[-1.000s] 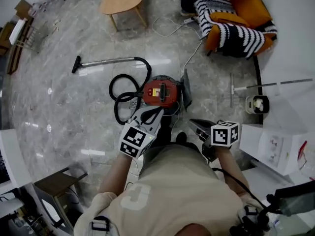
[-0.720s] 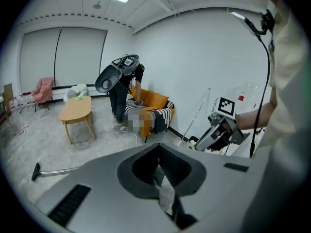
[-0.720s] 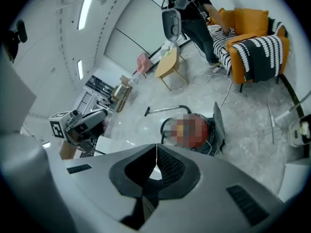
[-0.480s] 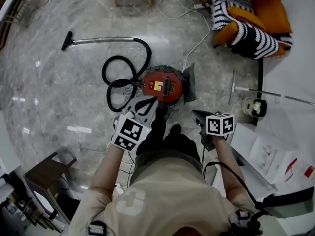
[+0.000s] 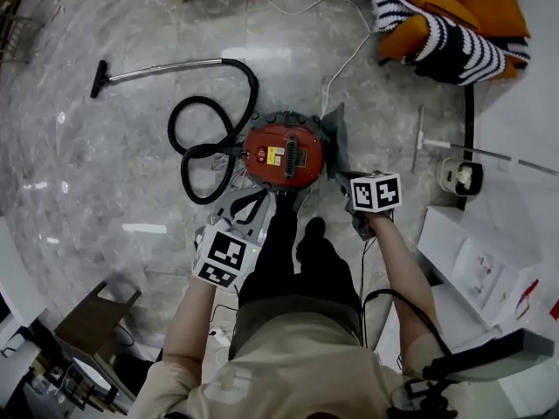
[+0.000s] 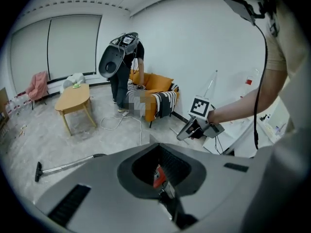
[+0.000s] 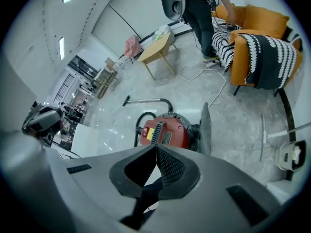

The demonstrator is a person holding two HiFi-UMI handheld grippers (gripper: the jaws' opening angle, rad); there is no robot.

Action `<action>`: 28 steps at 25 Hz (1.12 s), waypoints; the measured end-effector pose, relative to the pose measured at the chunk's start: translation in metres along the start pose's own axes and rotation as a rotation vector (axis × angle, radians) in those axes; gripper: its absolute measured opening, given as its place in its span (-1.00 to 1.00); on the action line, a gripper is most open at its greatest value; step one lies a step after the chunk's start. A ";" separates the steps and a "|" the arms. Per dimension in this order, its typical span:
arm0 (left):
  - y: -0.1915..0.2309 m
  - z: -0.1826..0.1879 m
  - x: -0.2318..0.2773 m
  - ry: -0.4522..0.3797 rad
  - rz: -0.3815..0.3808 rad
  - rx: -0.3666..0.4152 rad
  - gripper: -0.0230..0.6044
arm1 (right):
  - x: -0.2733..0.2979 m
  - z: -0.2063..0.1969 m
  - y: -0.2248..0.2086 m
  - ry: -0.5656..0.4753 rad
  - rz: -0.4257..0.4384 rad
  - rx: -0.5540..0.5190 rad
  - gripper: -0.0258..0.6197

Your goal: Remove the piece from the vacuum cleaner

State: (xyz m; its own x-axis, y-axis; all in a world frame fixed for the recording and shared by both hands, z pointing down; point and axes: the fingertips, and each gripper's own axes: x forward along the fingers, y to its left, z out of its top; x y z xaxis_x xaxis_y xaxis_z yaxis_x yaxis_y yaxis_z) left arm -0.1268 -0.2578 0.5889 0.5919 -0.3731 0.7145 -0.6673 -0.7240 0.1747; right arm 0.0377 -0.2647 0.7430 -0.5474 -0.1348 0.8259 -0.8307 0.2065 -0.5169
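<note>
A round red vacuum cleaner [image 5: 284,154] stands on the marble floor, its black hose [image 5: 199,143] coiled at its left and running to a metal wand [image 5: 166,68]. A dark grey panel [image 5: 337,140] stands on edge against its right side. My left gripper [image 5: 260,199] hovers just short of the vacuum's near edge, jaws together and nothing in them. My right gripper [image 5: 344,179] is shut and empty, close to the grey panel's near end. The right gripper view shows the vacuum [image 7: 165,130] and panel [image 7: 205,124] just beyond the closed tips [image 7: 156,147]. In the left gripper view, closed tips [image 6: 158,147] face the right gripper [image 6: 181,137].
An orange sofa [image 5: 476,11] with a striped blanket stands at the far right, and a white cable [image 5: 342,68] runs across the floor to the vacuum. A white box [image 5: 480,260], a small white pot [image 5: 458,177] and thin rods [image 5: 419,142] lie at the right. A person [image 6: 129,76] stands by the sofa.
Both grippers have come down and forward toward the vacuum. The right one now sits beside the grey panel, the left one at the vacuum's near edge. Both stay closed.
</note>
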 end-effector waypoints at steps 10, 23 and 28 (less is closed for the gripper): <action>-0.016 -0.064 0.064 0.047 -0.077 -0.053 -0.92 | 0.079 -0.002 -0.097 -0.052 -0.262 0.011 -0.91; -0.047 -0.111 0.106 0.105 -0.149 -0.045 -0.92 | 0.127 0.006 -0.165 -0.039 -0.398 -0.141 -0.25; -0.038 -0.124 0.105 0.138 -0.103 0.004 -0.92 | 0.151 0.012 -0.168 -0.006 -0.370 -0.105 -0.25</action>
State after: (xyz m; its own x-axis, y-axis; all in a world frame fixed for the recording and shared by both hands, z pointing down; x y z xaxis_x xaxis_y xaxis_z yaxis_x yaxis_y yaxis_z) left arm -0.0953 -0.1972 0.7408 0.5888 -0.2136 0.7796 -0.6044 -0.7567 0.2491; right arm 0.0934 -0.3310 0.9521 -0.2136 -0.2240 0.9509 -0.9574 0.2415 -0.1581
